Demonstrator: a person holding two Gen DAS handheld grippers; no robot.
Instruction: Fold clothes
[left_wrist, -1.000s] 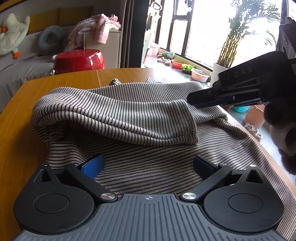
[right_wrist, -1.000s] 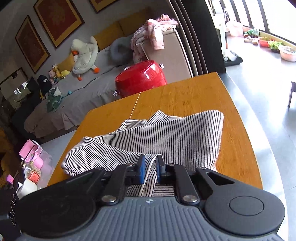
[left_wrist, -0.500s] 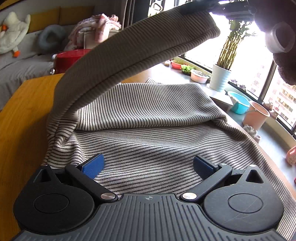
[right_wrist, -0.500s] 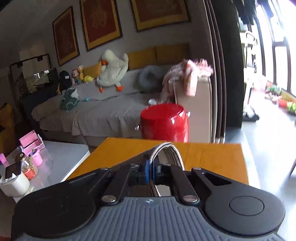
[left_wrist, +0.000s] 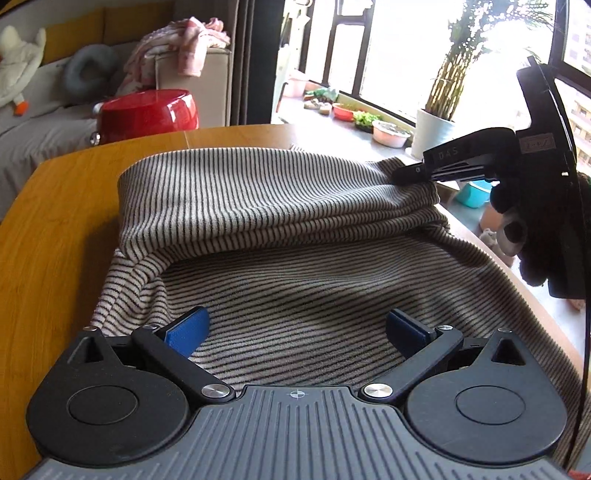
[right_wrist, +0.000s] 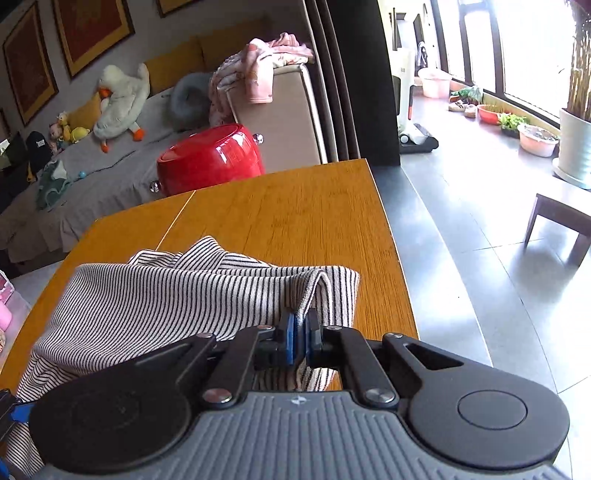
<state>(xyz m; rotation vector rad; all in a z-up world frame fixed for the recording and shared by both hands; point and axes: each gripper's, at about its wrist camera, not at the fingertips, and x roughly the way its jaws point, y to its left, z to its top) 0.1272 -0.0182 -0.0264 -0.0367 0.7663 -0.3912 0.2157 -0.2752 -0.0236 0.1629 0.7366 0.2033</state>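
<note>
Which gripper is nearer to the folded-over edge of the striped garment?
Right. The right gripper is shut on the striped garment at that fold; the left gripper hovers open over the flat near part, apart from the fold.

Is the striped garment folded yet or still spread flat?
Partly folded: the beige black-striped knit garment has one layer doubled over, its edge pinched in the right tool.

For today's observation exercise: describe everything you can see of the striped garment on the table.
The striped garment is a soft knit, cream with thin dark stripes. It lies on the wooden table, one layer folded over the rest. The right tool is shut on a bunched edge; the left tool hangs open over it.
</note>
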